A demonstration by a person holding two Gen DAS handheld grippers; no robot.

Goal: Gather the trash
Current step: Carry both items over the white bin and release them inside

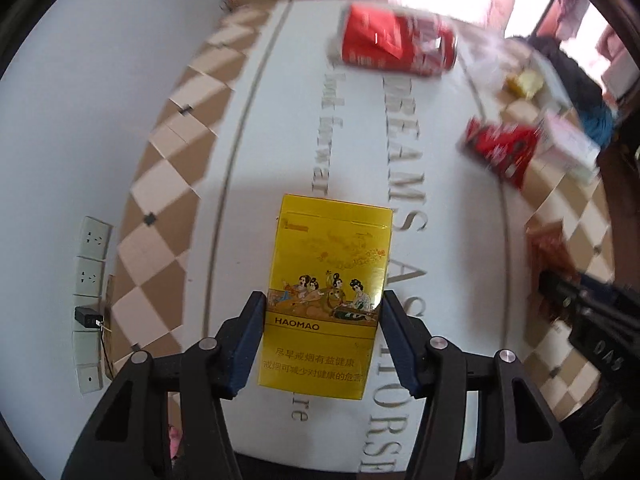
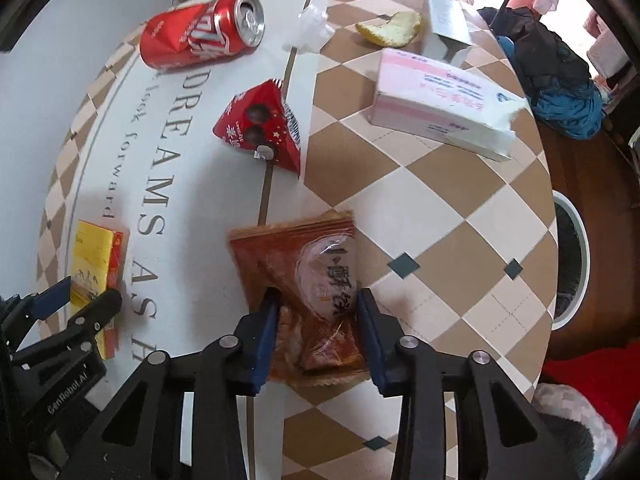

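Left claw (image 1: pixel 322 344) grips the yellow cigarette pack (image 1: pixel 328 280); right claw (image 2: pixel 318 336) is clamped on the orange snack packet (image 2: pixel 304 280). Table (image 2: pixel 440 208) rim lies near the right claw, with bare checkered surface between.

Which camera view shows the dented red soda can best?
The right wrist view shows the dented red aluminium soda can best: it is sharp, lying on its side, with its opened top and crumpled body clear. In the left wrist view the same can is only a motion-blurred red shape near the table's far edge.
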